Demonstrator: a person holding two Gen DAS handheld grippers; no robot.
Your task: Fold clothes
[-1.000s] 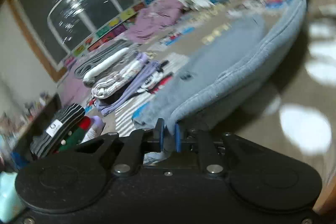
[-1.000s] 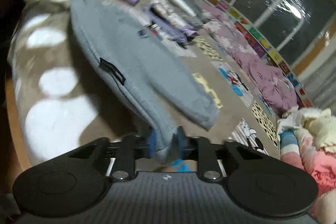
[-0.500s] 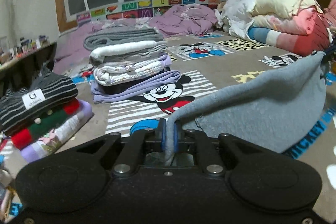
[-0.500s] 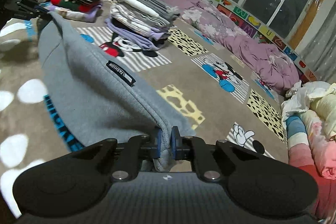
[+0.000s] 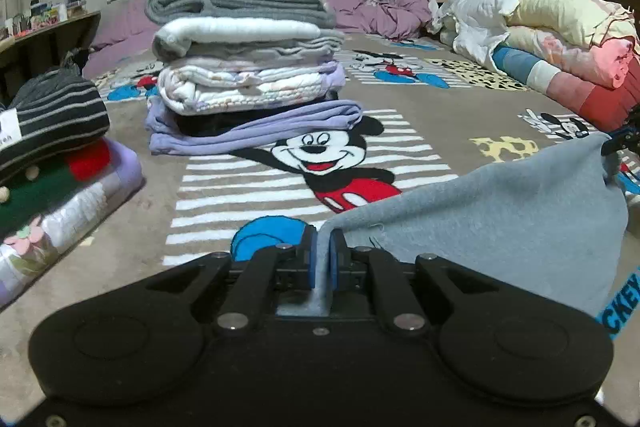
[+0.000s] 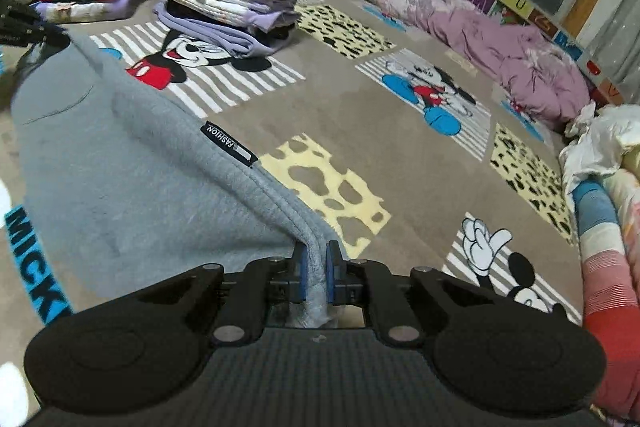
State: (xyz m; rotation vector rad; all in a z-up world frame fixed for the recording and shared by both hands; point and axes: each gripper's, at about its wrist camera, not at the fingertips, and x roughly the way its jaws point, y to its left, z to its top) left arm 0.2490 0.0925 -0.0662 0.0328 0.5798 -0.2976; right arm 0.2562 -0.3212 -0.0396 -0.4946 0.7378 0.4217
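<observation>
While both your hand-held grippers, left (image 5: 323,259) and right (image 6: 315,269), pinch corners of the grey sweatshirt (image 6: 132,179), it hangs over the carpet (image 6: 348,115). Soft, thick, limp fleece: hold the stitched hem.

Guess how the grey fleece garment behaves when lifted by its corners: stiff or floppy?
Likely floppy: the grey fleece garment sags between both tongs, left and right. Probably fairly heavy, judging by its thick seamed hem. Slipping seems unlikely; the fuzzy cloth sits pinched between the pads.
</observation>
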